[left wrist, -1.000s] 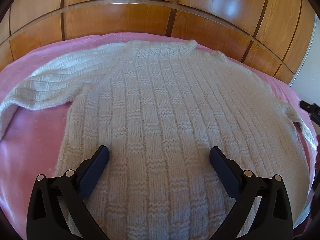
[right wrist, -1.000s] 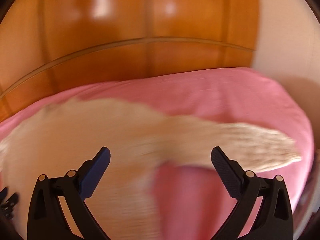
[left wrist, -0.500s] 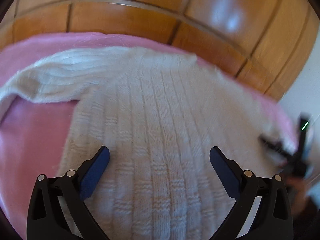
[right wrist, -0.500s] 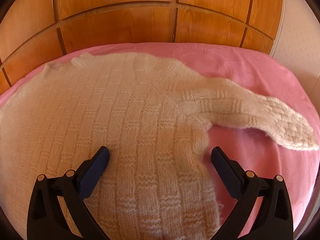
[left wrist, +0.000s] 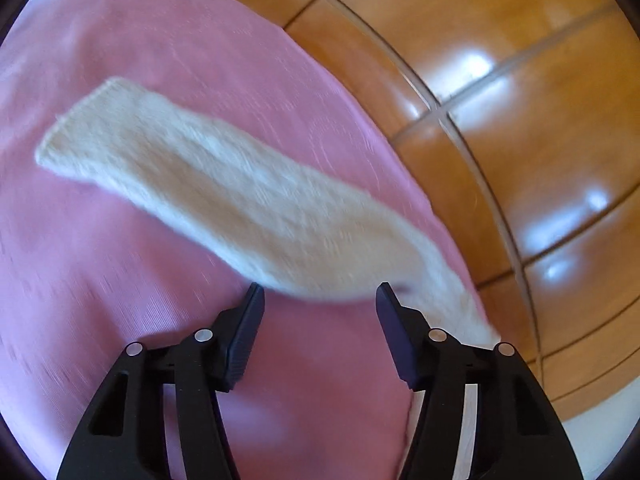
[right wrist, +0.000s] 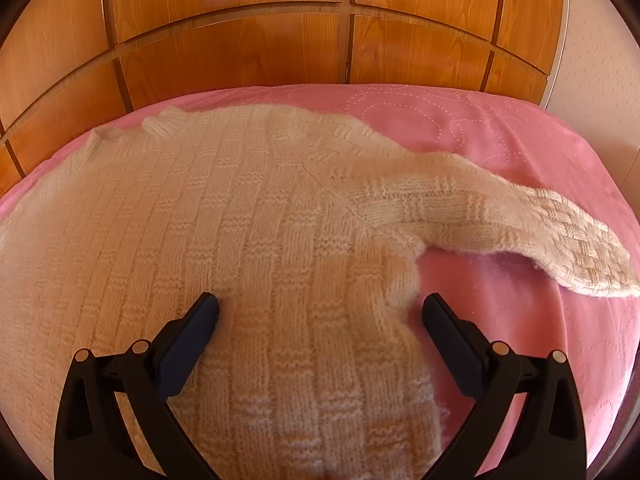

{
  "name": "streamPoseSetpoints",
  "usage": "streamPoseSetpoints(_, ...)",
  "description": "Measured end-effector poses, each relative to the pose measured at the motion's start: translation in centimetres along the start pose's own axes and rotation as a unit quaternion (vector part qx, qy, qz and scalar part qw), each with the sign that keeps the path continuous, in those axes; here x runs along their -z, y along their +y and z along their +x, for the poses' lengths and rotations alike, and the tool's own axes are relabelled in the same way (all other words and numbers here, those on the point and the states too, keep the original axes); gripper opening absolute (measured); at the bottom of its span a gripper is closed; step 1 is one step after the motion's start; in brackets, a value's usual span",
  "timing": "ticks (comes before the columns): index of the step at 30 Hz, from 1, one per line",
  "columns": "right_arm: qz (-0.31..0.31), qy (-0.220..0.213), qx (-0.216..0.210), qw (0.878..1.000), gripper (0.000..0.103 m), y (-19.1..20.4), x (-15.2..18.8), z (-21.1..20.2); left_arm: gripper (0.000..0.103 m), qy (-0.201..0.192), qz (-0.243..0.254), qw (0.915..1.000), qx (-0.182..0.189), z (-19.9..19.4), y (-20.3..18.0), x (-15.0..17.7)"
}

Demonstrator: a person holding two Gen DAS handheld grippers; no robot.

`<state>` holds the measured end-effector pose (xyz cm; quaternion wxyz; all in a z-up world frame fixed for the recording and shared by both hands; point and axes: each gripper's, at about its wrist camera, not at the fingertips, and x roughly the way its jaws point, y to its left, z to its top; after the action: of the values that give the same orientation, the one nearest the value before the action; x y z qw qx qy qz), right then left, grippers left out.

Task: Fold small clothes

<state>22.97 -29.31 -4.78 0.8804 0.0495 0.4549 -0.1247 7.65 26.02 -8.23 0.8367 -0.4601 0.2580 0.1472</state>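
A cream sweater lies flat on a pink bed for folding; left tongs half-open near its sleeve, right tongs wide, both empty.

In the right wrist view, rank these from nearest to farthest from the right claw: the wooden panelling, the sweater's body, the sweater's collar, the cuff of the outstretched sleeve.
Measured from the right claw, open over the knit:
1. Sweater's body, directly between and under the fingers.
2. Cuff of the outstretched sleeve, off to the right on the pink bedspread.
3. Sweater's collar, far left.
4. Wooden panelling, behind the bed.
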Motion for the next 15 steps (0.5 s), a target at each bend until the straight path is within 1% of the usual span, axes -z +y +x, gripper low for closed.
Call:
streamPoseSetpoints(2,0.001,0.0,-0.001,1.0,0.101,0.0,0.0,0.0,0.058,-0.012,-0.032,0.9994,0.0,0.1,0.9,-1.1)
streamPoseSetpoints(4,0.001,0.0,-0.002,1.0,0.101,0.0,0.0,0.0,0.058,-0.026,-0.074,0.9969,-0.007,0.4,2.1,-2.7)
streamPoseSetpoints(5,0.002,0.0,-0.002,1.0,0.101,0.0,0.0,0.0,0.051,-0.03,-0.082,0.996,-0.018,0.7,2.2,-3.5)
streamPoseSetpoints(6,0.002,0.0,-0.002,1.0,0.101,0.0,0.0,0.0,0.047,-0.028,-0.079,0.9959,-0.033,1.0,2.1,-4.0)
streamPoseSetpoints(8,0.002,0.0,-0.002,1.0,0.101,0.0,0.0,0.0,0.016,-0.015,-0.062,0.9962,-0.06,2.1,1.8,-5.2)
streamPoseSetpoints(9,0.002,0.0,-0.002,1.0,0.101,0.0,0.0,0.0,0.01,-0.012,-0.045,0.9957,-0.08,2.5,1.4,-6.3)
streamPoseSetpoints(11,0.003,0.001,-0.003,1.0,0.101,0.0,0.0,0.0,0.006,-0.022,-0.026,0.9959,-0.084,2.3,1.0,-8.0)
streamPoseSetpoints(12,0.003,0.001,-0.003,1.0,0.101,0.0,0.0,0.0,0.006,-0.036,-0.008,0.9959,-0.083,1.9,0.0,-9.1)
streamPoseSetpoints(13,0.003,0.001,-0.003,1.0,0.101,0.0,0.0,0.0,0.006,-0.057,0.016,0.9947,-0.084,1.3,-0.7,-10.3)
streamPoseSetpoints(14,0.003,0.001,-0.003,1.0,0.101,0.0,0.0,0.0,0.006,-0.07,0.037,0.9932,-0.085,1.1,-1.0,-11.3)
streamPoseSetpoints(15,0.002,0.001,-0.002,1.0,0.101,0.0,0.0,0.0,0.006,-0.074,0.055,0.9914,-0.092,1.3,-1.1,-11.9)
